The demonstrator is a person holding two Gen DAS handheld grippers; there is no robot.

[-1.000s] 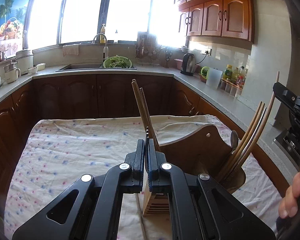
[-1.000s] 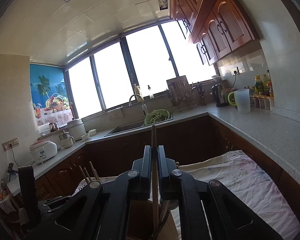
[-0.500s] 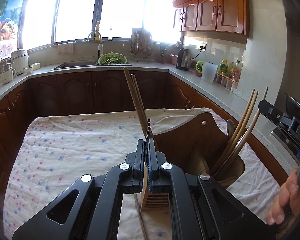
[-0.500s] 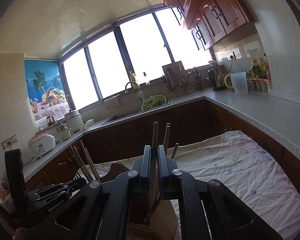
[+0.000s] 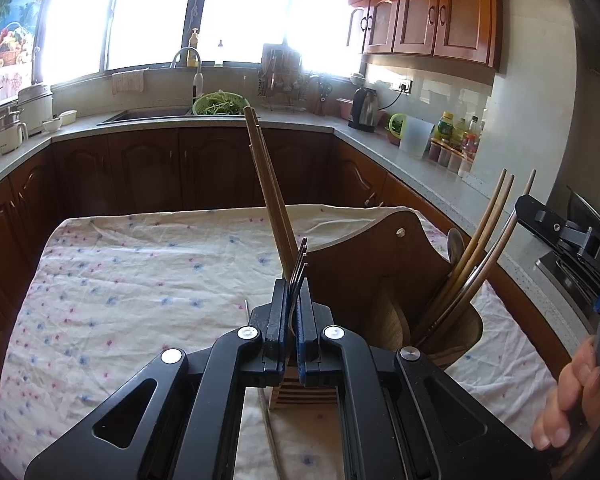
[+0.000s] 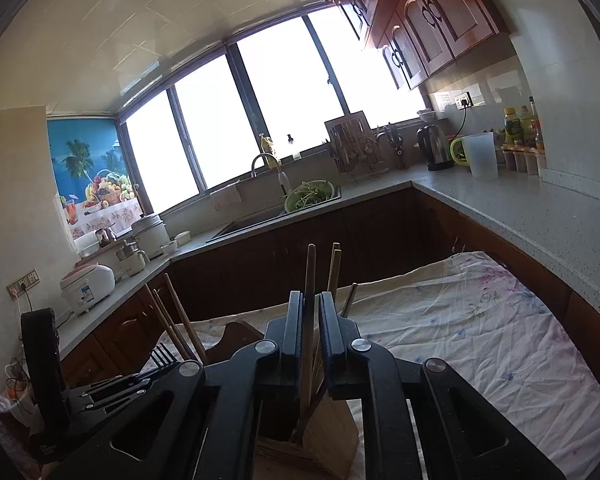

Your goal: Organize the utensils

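- The fork (image 5: 299, 270) is pinched by its handle in the left gripper (image 5: 294, 312), tines up and tilted slightly toward 1 o'clock, right above the wooden utensil holder (image 5: 384, 276).
- The left gripper's fingers (image 5: 278, 320) are pressed onto the fork; behind it, at 12 o'clock, two wooden chopsticks (image 5: 270, 196) stand in the holder's slatted front compartment, leaning toward 11 o'clock.
- In the right wrist view a single wooden chopstick (image 6: 309, 320) stands upright between the right gripper (image 6: 310, 328) fingers (image 6: 294, 332), its lower end down in the holder.
- The right gripper's jaws have just been opening; a narrow gap shows on either side of the chopstick, so the fingers no longer press it.
- At 3 o'clock in the holder, a rounded cup holds more chopsticks (image 5: 482, 240) and a metal spoon (image 5: 455, 242), all leaning toward 1 o'clock.
- The holder stands on a floral cloth (image 5: 140, 280) that covers the worktop.
- One loose chopstick (image 5: 274, 440) lies on the cloth at 6 o'clock of the holder.
- A hand (image 5: 568, 408) grips the right gripper's handle at the left wrist view's 4 o'clock edge.
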